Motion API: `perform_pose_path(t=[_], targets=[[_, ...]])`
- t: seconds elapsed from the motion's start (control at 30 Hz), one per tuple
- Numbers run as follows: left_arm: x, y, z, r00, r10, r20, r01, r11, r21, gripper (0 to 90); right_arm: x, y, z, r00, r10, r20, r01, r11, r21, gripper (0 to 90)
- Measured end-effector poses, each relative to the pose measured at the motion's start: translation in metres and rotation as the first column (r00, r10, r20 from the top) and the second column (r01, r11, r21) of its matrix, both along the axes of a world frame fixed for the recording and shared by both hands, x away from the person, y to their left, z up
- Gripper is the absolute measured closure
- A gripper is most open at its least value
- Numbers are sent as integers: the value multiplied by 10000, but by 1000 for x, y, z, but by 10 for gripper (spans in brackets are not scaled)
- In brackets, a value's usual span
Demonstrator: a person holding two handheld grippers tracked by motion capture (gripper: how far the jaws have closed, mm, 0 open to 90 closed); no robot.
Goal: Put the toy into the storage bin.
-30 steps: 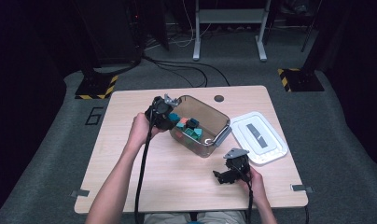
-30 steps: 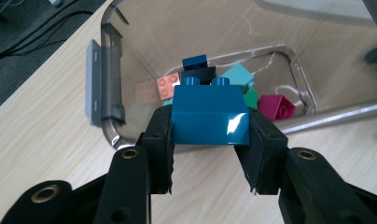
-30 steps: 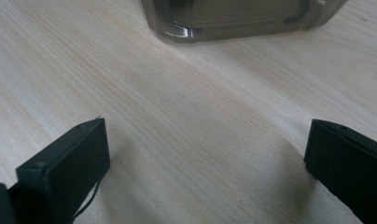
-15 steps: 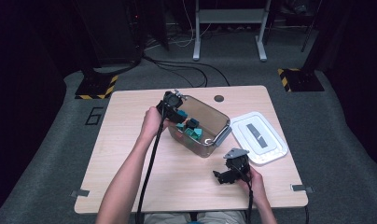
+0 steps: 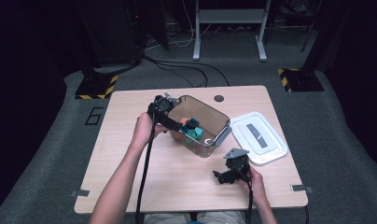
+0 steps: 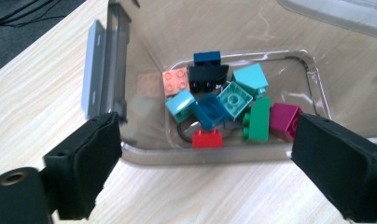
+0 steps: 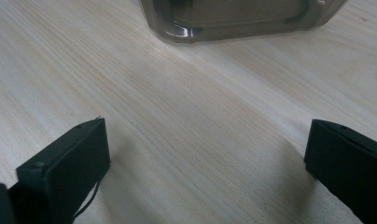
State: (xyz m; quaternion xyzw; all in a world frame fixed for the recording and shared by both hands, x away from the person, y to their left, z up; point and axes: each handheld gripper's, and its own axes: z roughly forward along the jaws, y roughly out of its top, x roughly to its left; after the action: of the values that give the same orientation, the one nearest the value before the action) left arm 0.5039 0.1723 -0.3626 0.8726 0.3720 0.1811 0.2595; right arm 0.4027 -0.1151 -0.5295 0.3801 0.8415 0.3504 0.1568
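Note:
A smoky clear plastic bin (image 5: 213, 120) stands on the wooden table (image 5: 130, 158), and several coloured bricks (image 5: 191, 129) lie in it. The left gripper view looks down into the bin (image 6: 200, 32) at a red brick (image 6: 207, 138), a green brick (image 6: 256, 120), a magenta brick (image 6: 284, 120) and others. My left gripper (image 5: 176, 124) hangs over the bin's left rim. Its jaws (image 6: 207, 158) have just been opening and stand wide, with nothing between the pads. My right gripper (image 5: 222, 177) rests low over bare table in front of the bin, open and empty (image 7: 205, 163).
The bin's white lid (image 5: 259, 137) lies flat on the table to the right of the bin. A grey latch flap (image 6: 102, 70) hangs on the bin's end wall. A round hole (image 5: 219, 98) sits near the table's far edge. Dark floor and cables surround the table.
The left hand went from the bin's left end farther in over the bin, then drew back down to the left rim. The right hand and gripper kept still.

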Motion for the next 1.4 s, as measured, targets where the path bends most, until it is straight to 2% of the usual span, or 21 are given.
perform_pose_path(t=[0.2, 0.4, 0.5, 0.67, 0.8, 1.0, 1.23, 1.3, 1.33, 1.37, 1.4], targets=[[-16, 13, -6, 9998, 145, 163, -144, 9999, -70, 44, 0, 0, 0, 10000, -3, 3, 3, 10000, -2, 0], [-30, 25, -21, 9993, 321, 201, -317, 9993, -205, 28, 0, 0, 0, 10000, -5, 3, 5, 10000, -4, 0], [-36, 31, -31, 9989, 435, 186, -432, 9990, -145, 27, 0, 0, 0, 10000, -6, 1, 6, 10000, -4, 0], [-38, 44, -48, 9976, 690, -94, -690, 9976, -28, 24, 0, 0, 0, 10000, -8, 1, 8, 10000, -1, 0], [-42, 53, -66, 9960, 852, -275, -853, 9964, -20, 21, 0, 0, 0, 10000, -8, 2, 8, 10000, -3, 0], [-45, 63, -100, 9918, 1059, -719, -1050, 9943, 155, 11, 0, 0, 0, 10000, -19, 2, 19, 10000, -3, 0], [-46, 71, -136, 9854, 1246, -1156, -1264, 9920, -76, 8, 0, 0, 0, 10000, -32, 7, 32, 10000, -2, 0], [-45, 71, -145, 9816, 1478, -1208, -1500, 9886, -96, 1, 0, 0, 0, 10000, -29, 3, 29, 10000, 0, 0], [-45, 71, -149, 9804, 1571, -1190, -1602, 9869, -170, 1, 0, 0, 0, 10000, -27, 3, 27, 10000, 0, 0], [-46, 71, -152, 9811, 1548, -1162, -1623, 9850, -588, 1, 0, 0, 0, 10000, -24, 6, 24, 10000, 2, 0], [-47, 71, -154, 9819, 1663, -904, -1729, 9824, -707, 0, 1, 0, 0, 10000, 48, 53, -47, 10000, -48, 0]])
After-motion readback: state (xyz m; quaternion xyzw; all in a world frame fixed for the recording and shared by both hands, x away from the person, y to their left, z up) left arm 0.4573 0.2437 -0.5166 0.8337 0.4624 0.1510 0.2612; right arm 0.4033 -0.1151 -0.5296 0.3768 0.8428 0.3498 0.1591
